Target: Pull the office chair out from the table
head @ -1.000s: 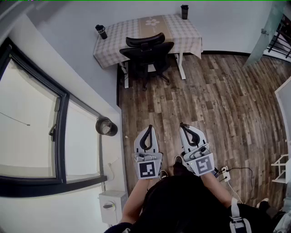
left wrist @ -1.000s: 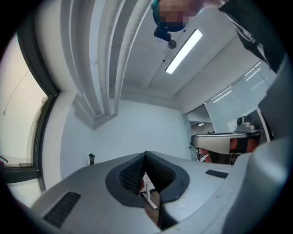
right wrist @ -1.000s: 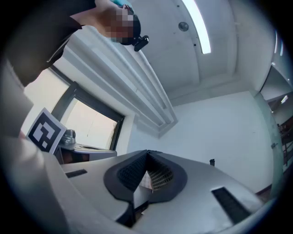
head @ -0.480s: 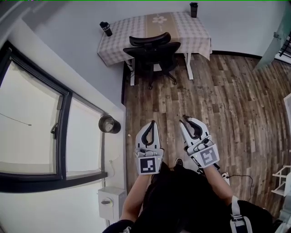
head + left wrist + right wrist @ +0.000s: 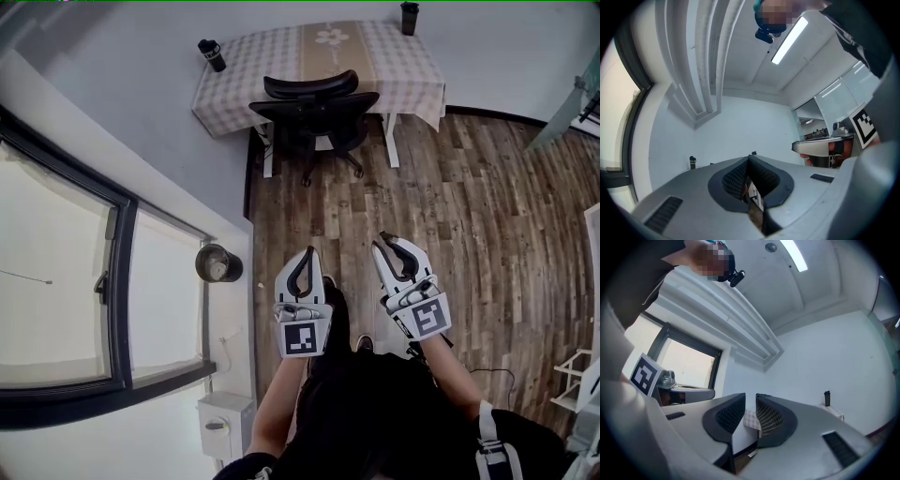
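Hovering nearest, the left gripper point(image 5: 307, 253) is fully closed on nothing. The right gripper point(image 5: 386, 242) is also empty, and its jaws have just been opening to a narrow gap. Well beyond, across the wooden floor point(image 5: 450, 187), the office chair point(image 5: 314, 108) sits tucked under the table point(image 5: 234, 70). So slight a gap may not take the backrest, and a hasty tug could jolt the table.

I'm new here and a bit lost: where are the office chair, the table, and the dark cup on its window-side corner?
office chair point(image 5: 314, 106): head view, black backrest.
table point(image 5: 405, 66): head view, checked top, right side.
dark cup point(image 5: 212, 54): head view, its body.
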Available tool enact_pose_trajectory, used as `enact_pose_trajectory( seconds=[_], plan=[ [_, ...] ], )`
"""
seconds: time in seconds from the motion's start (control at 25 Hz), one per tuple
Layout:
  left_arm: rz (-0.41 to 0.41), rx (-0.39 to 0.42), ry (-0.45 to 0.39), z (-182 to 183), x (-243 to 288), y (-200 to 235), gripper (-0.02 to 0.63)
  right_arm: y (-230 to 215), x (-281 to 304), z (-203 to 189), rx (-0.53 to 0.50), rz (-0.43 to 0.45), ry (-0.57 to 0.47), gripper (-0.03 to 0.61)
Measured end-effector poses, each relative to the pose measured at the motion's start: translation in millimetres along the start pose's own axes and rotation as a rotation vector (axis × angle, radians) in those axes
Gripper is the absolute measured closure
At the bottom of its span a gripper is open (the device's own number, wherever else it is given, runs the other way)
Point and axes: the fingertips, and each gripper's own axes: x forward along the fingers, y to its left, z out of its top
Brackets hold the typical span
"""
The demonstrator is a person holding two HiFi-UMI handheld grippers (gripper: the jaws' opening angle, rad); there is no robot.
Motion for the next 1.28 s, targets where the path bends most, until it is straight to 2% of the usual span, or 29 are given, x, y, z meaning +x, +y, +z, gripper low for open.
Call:
enact_pose_trajectory(
  seconds=[0.28,0.72,1.04,1.28],
  plan=[
    [-0.038,-0.029,-0.007,-20.7,87.7,61.9,0.612,-30.5,97.2,-20.1,-0.021,-0.018,0.041,0.506],
    [-0.105,-0.021,-0.005,-39.8,202.5,166.2,0.612,-70.7,238.7,-34.0,-0.069,-0.076,0.052,0.506],
    [-0.131,-0.04,0.012,-60.9,261.6,192.4,0.612,-105.9,289.2,-51.6,-0.085,-0.103,0.072,0.506],
    [-0.108,-0.029,0.043,-83.8,313.3,213.8,0.612,-149.9,330.2,-73.0,-0.084,-0.087,0.088,0.505]
  ],
)
